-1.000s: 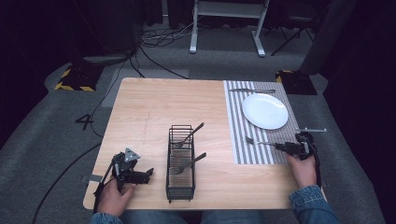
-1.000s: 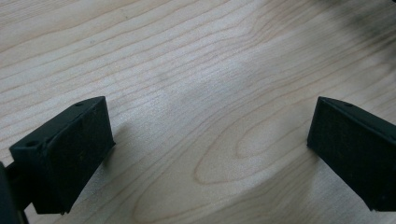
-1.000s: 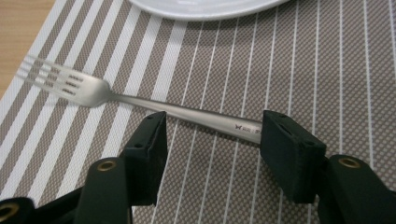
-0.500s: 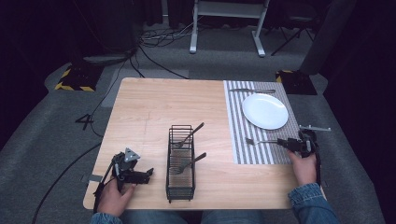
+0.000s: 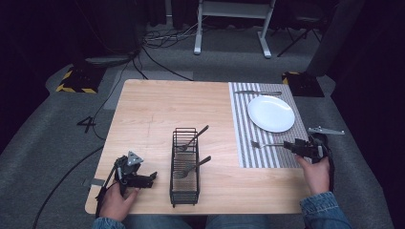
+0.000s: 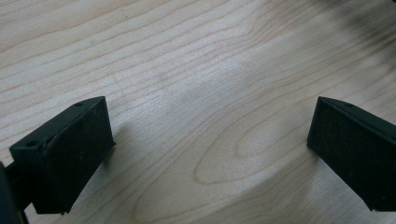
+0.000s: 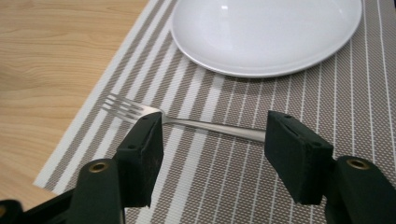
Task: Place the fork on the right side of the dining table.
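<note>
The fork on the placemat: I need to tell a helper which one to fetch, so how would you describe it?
Find the striped placemat on the table's right side, with the white plate. The fork lies flat on the mat between plate and near edge, tines toward the wood. Unlike the utensils standing in the black wire caddy, it lies alone.

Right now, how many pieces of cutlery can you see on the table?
4: one fork on the striped placemat near the plate, one knife beyond the plate, and two utensils in the wire caddy. More may be hidden inside.
</note>
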